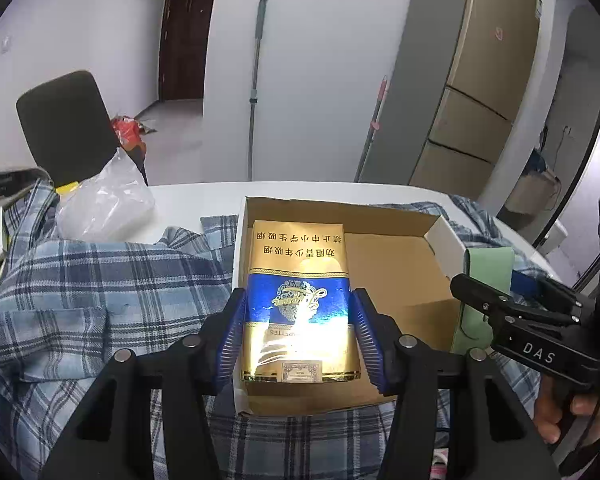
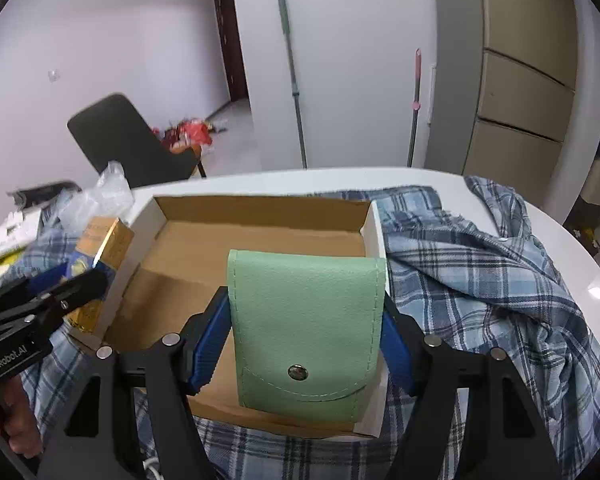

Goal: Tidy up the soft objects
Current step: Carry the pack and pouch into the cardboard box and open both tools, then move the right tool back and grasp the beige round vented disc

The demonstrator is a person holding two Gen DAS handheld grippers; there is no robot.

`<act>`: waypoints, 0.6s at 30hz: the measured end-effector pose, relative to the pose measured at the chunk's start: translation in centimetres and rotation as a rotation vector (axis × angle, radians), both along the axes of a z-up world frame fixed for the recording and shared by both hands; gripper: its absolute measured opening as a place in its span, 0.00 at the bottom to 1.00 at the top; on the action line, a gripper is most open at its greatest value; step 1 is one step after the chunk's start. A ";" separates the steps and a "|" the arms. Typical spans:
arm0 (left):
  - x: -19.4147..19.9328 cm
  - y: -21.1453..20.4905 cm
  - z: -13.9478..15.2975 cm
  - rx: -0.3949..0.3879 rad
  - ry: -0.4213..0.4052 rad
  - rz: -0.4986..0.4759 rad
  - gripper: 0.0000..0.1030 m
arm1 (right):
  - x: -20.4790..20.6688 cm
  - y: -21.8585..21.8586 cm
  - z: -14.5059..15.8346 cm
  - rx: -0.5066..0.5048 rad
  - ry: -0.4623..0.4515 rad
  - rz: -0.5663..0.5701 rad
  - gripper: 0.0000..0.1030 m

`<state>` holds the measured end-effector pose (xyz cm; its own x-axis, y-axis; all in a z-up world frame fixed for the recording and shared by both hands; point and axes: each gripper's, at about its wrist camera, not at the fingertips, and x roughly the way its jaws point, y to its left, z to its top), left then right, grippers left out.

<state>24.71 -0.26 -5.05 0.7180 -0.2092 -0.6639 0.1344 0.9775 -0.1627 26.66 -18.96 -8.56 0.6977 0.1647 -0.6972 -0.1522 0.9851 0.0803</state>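
Note:
An open cardboard box (image 1: 396, 264) with white outer walls sits on a blue plaid shirt (image 1: 100, 280) on a white table. My left gripper (image 1: 298, 300) is shut on a gold and blue cigarette pack (image 1: 298, 280), held over the box's left part; the pack also shows in the right wrist view (image 2: 100, 256). My right gripper (image 2: 306, 312) is shut on a green leather pouch (image 2: 306, 320) with a snap button, held over the box (image 2: 260, 240), toward its right side. The pouch's edge shows in the left wrist view (image 1: 484, 272).
A crumpled clear plastic bag (image 1: 104, 204) and papers (image 2: 8, 236) lie at the table's left. The plaid shirt (image 2: 480, 272) spreads around the box. A dark chair (image 1: 68, 128) stands behind the table. Two mop handles (image 1: 256, 88) lean on the wall.

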 end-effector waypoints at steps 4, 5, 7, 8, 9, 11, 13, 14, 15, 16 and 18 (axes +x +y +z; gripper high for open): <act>0.1 -0.6 -0.1 0.011 0.003 -0.011 0.53 | 0.3 0.2 -0.5 0.016 0.034 0.015 0.65; 0.1 -0.8 -0.2 0.025 0.001 -0.010 0.57 | 0.2 0.2 -0.5 0.012 0.029 0.008 0.66; 0.0 -0.9 -0.2 0.054 -0.005 -0.004 0.64 | 0.2 0.4 -0.4 -0.005 0.024 0.008 0.66; 0.0 -0.9 -0.3 0.058 -0.007 -0.005 0.67 | 0.2 0.4 -0.4 -0.011 0.019 0.011 0.71; -0.1 -1.0 -0.2 0.058 -0.010 -0.006 0.71 | 0.1 0.4 -0.3 -0.015 0.012 0.010 0.76; -0.4 -1.0 0.0 0.063 -0.017 -0.004 0.74 | -0.2 0.5 0.0 -0.026 -0.016 0.005 0.86; -0.5 -1.1 0.3 0.076 -0.027 0.008 0.74 | -0.4 0.5 0.4 -0.035 -0.036 -0.001 0.86; -0.6 -1.0 0.5 0.076 -0.033 0.009 0.74 | -0.5 0.5 0.7 -0.035 -0.040 -0.003 0.86; -0.8 -0.9 0.9 0.074 -0.044 0.012 0.74 | -0.6 0.4 1.0 -0.031 -0.046 -0.005 0.86; -0.9 -0.9 1.3 0.073 -0.053 0.016 0.74 | -0.7 0.3 1.3 -0.025 -0.054 -0.007 0.86; -1.5 -0.7 2.4 0.070 -0.082 0.030 0.74 | -1.0 0.1 2.4 -0.015 -0.071 -0.015 0.86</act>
